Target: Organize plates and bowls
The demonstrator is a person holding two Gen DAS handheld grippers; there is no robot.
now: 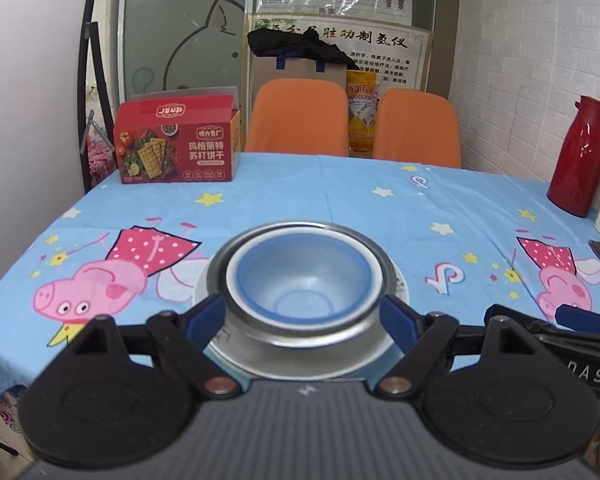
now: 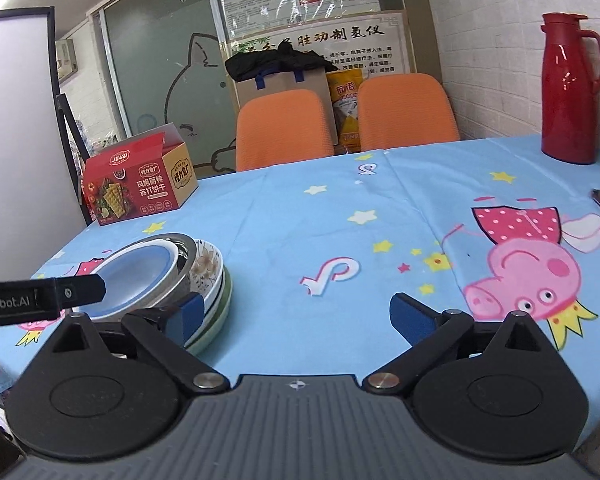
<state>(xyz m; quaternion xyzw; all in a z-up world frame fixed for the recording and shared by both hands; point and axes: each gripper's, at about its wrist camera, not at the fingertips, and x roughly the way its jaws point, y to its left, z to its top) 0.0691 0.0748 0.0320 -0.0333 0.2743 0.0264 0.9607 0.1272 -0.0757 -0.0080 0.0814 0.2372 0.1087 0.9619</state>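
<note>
From the left wrist, the left gripper (image 1: 302, 312) stands with its jaws wide on either side of a stack of bowls (image 1: 300, 280) on the blue tablecloth (image 1: 340, 192), blue pads just beside the steel rim, apparently not pressing; from the right wrist, the right gripper (image 2: 296, 316) gapes wide over bare cloth, the stack (image 2: 172, 276) just left of its left finger.

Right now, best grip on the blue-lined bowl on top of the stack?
Pinch the blue-lined bowl by its white rim, one finger inside, one outside, coming down from above on the near side. It nests deep in the steel bowl, so its wall is hidden; only the rim stands clear.
</note>
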